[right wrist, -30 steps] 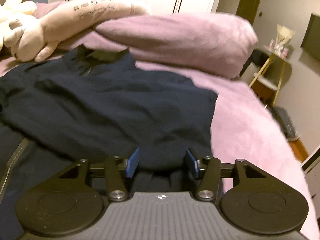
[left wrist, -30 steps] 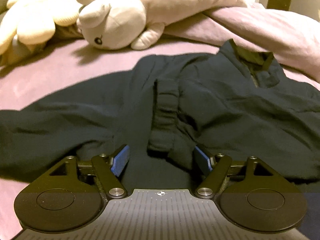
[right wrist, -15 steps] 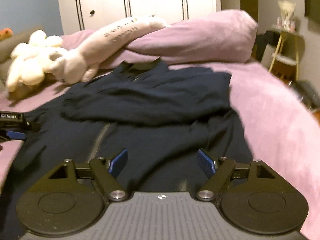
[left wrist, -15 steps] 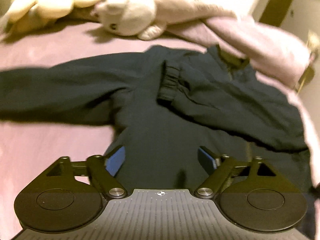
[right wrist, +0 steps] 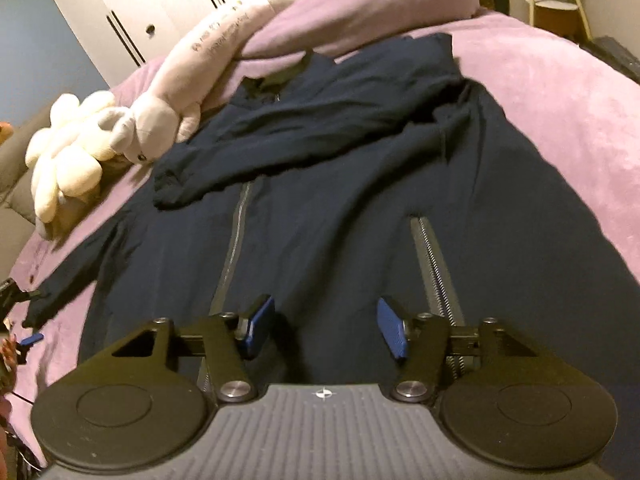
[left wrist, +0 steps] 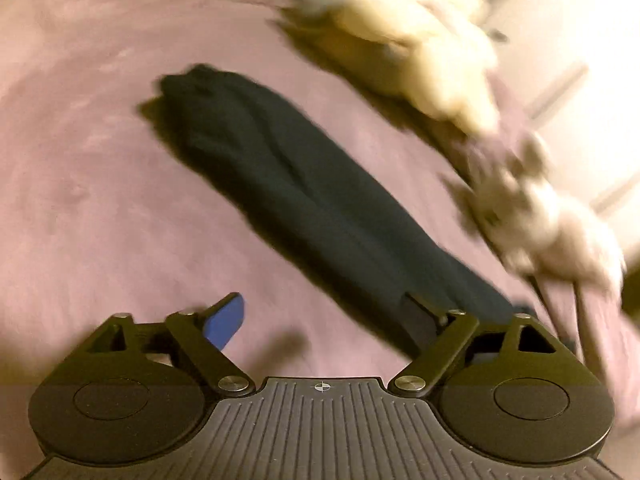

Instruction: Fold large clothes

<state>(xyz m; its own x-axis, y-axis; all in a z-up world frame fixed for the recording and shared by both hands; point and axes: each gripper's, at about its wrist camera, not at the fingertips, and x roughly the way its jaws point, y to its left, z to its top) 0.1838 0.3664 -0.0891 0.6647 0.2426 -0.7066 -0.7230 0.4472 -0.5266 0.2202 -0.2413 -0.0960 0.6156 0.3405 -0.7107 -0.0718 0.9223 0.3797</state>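
Note:
A dark navy zip jacket (right wrist: 340, 208) lies flat on the pink bed, collar toward the pillow. One sleeve (right wrist: 304, 136) is folded across its chest. The other sleeve (left wrist: 296, 188) stretches out straight over the bedspread, its cuff at the far end. My left gripper (left wrist: 320, 320) is open above the near end of this sleeve, the right finger over the cloth; the view is blurred. My right gripper (right wrist: 326, 330) is open and empty above the jacket's lower hem, between the front zip (right wrist: 236, 236) and a pocket zip (right wrist: 432, 256).
Cream and white plush toys (right wrist: 100, 140) lie at the bed's head, left of the jacket, blurred in the left wrist view (left wrist: 420, 48). A pink pillow (right wrist: 380, 4) lies behind the collar. A side table (right wrist: 560, 12) stands right of the bed. White wardrobe doors (right wrist: 168, 0) are behind.
My left gripper has swung left from the jacket body to the outstretched sleeve. My right gripper has drawn back to the hem and tilted; both stay open.

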